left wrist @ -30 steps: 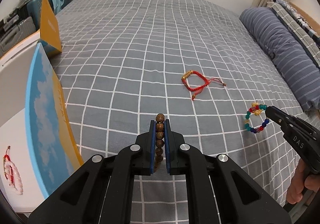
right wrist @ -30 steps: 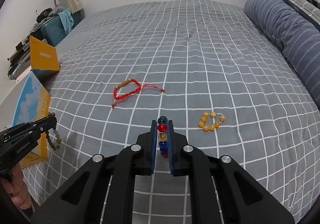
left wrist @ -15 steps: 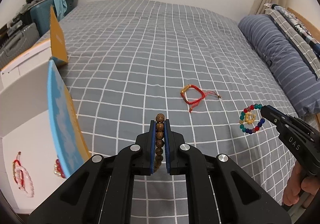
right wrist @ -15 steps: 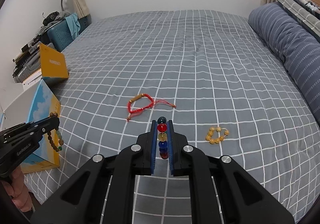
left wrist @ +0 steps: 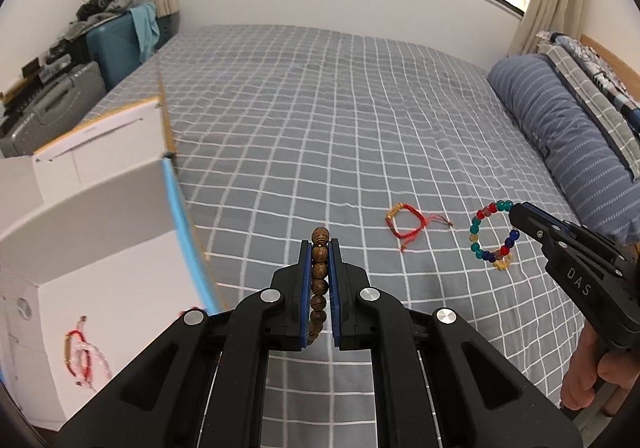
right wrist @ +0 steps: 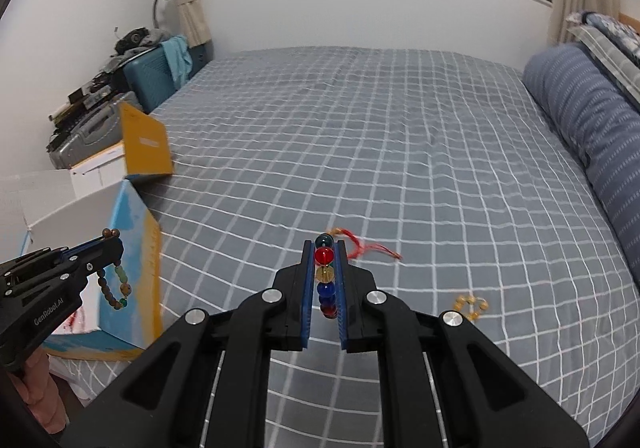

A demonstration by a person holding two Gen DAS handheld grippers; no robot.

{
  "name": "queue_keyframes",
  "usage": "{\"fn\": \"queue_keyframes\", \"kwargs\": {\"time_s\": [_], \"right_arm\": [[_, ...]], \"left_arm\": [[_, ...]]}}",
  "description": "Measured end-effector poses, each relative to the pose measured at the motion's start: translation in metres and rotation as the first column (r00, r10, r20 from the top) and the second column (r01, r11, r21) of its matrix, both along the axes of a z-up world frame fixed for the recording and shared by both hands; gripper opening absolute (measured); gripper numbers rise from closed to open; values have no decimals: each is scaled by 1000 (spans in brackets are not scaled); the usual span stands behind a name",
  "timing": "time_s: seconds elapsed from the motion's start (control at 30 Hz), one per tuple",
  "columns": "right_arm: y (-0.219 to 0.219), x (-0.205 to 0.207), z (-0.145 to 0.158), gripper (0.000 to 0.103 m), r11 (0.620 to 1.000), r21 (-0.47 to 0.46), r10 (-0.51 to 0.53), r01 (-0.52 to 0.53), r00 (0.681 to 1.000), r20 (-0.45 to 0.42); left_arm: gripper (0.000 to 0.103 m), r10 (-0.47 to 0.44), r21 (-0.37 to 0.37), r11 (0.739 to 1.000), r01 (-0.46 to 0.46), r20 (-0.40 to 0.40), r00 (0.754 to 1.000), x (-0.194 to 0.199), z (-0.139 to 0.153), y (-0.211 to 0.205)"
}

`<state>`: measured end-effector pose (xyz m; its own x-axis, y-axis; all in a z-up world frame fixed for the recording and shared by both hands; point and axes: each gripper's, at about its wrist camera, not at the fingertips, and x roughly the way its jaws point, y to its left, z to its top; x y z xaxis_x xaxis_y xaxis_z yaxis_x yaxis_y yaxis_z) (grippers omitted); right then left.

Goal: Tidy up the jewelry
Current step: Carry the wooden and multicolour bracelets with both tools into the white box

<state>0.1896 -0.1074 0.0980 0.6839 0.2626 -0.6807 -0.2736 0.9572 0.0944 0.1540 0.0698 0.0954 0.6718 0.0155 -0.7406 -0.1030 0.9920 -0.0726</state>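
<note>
My left gripper (left wrist: 320, 248) is shut on a brown wooden bead bracelet (left wrist: 319, 280), held in the air beside the open white box (left wrist: 120, 260); it also shows in the right wrist view (right wrist: 114, 280). My right gripper (right wrist: 324, 248) is shut on a multicoloured glass bead bracelet (right wrist: 325, 276), seen hanging as a loop in the left wrist view (left wrist: 490, 234). A red cord bracelet (left wrist: 406, 221) and a yellow bead bracelet (right wrist: 470, 306) lie on the grey checked bed (left wrist: 320, 107). A red and white bracelet (left wrist: 82, 352) lies inside the box.
The box has a blue and orange outer wall (right wrist: 138, 260) and an orange raised flap (right wrist: 146, 145). A striped blue pillow (left wrist: 568, 135) lies along the bed's right side. Suitcases and clutter (left wrist: 60, 87) stand left of the bed.
Both grippers have risen and tilted up with their bracelets held. The left one has moved closer to the box, so more of the box's inside shows.
</note>
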Motion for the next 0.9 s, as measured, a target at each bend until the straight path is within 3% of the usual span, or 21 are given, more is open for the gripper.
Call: {"fn": "queue_keyframes", "kwargs": {"time_s": [0.43, 0.9], "right_arm": [[89, -12, 38, 9, 988, 10, 152, -153, 987, 61], [206, -45, 47, 9, 935, 2, 353, -354, 933, 72]], "left_arm": [[7, 136, 22, 990, -137, 37, 990, -35, 33, 69], [7, 312, 23, 950, -312, 19, 950, -85, 29, 161]]}}
